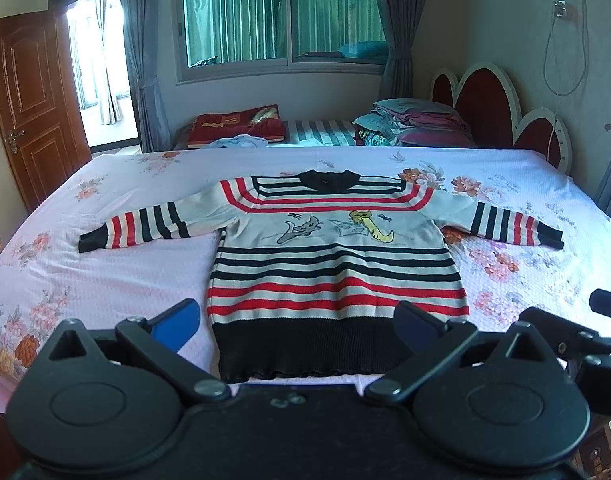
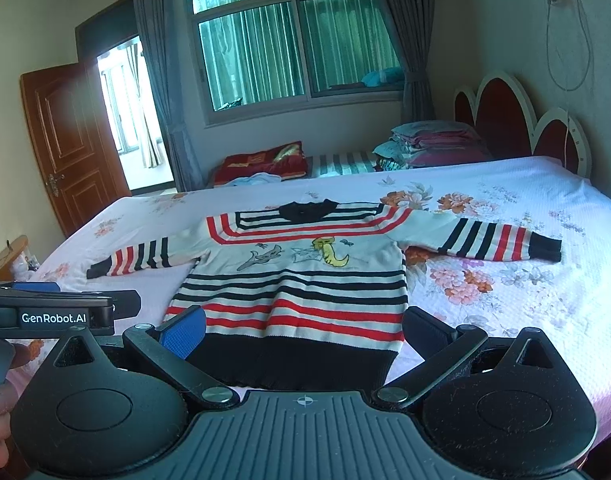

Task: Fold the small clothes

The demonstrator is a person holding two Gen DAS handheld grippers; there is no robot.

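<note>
While it waits: sweater (image 1: 337, 264) lies flat on bed (image 1: 105, 276), sleeves out at 9 and 3 o'clock.
Left gripper (image 1: 297, 326): fingers spread wide, holding nothing.
Right gripper (image 2: 305, 332): fingers spread wide, over hem at 6 o'clock.

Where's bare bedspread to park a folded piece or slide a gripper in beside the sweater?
Free: wide bedspread strip under the left sleeve, beside the sweater body; floral patch under the right sleeve out to the bed edge; band beyond the collar. Crowded: far end, pillow stack and red blanket. Both grippers open at the hem.
</note>
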